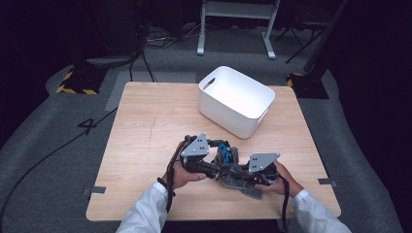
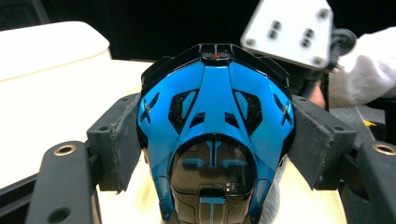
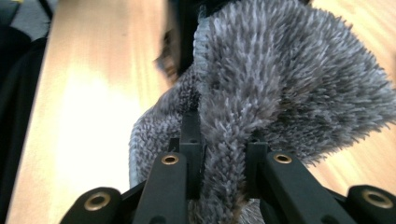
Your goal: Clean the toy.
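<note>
On one wooden table, left fingers clamp one blue toy car; right fingers pinch one grey cloth.

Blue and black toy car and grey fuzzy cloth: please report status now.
Left tongs shut on glossy blue and black toy car. Right tongs shut on grey fuzzy cloth. White plastic bin beyond, apart.
</note>
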Demonstrator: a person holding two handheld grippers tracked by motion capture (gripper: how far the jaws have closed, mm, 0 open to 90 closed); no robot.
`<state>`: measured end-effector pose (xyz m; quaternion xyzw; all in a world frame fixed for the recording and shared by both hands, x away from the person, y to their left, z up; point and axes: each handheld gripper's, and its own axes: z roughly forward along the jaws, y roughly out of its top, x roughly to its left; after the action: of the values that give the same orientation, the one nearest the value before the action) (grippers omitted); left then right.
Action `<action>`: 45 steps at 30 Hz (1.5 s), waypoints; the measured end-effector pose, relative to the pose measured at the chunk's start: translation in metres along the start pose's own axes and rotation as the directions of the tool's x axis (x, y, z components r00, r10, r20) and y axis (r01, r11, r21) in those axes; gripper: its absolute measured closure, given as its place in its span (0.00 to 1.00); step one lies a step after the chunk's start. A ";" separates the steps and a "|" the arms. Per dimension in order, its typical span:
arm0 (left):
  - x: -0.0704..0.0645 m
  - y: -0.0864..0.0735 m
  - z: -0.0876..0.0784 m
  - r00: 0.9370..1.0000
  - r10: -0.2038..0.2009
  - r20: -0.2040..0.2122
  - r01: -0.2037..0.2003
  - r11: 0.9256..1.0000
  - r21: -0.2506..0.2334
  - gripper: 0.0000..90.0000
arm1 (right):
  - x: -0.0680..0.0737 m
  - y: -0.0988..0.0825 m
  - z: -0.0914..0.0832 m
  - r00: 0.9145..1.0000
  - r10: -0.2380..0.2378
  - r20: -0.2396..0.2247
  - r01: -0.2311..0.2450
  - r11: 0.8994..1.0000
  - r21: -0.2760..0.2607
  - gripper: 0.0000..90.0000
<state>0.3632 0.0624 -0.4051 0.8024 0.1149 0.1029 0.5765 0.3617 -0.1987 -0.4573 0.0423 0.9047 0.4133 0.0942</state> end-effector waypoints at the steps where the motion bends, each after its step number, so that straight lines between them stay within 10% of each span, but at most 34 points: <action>1: 0.001 0.000 -0.001 1.000 -0.007 -0.006 0.007 1.000 -0.005 0.29 | 0.001 0.000 0.001 1.000 -0.003 -0.011 0.003 1.000 0.003 0.86; 11: 0.000 0.010 -0.012 1.000 -0.013 -0.014 0.012 0.997 -0.075 0.29 | 0.010 -0.005 0.021 0.998 -0.012 -0.061 0.017 0.997 0.082 0.85; 24: -0.011 0.015 -0.002 0.999 0.023 0.040 -0.020 0.996 -0.082 0.29 | -0.006 -0.003 0.023 0.993 0.073 0.091 -0.074 0.997 0.001 0.85; 32: 0.002 0.009 -0.009 0.999 -0.028 -0.021 0.026 0.994 -0.106 0.29 | 0.005 -0.001 0.015 0.999 0.039 -0.029 -0.040 0.997 -0.060 0.86; 45: 0.010 0.002 -0.012 0.995 -0.036 -0.090 0.031 0.998 -0.059 0.29 | 0.017 0.004 0.003 0.983 -0.067 -0.170 0.042 0.988 -0.148 0.86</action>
<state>0.3690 0.0752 -0.3994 0.7779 0.1514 0.1327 0.5953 0.3453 -0.1913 -0.4587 -0.0258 0.8782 0.4767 0.0287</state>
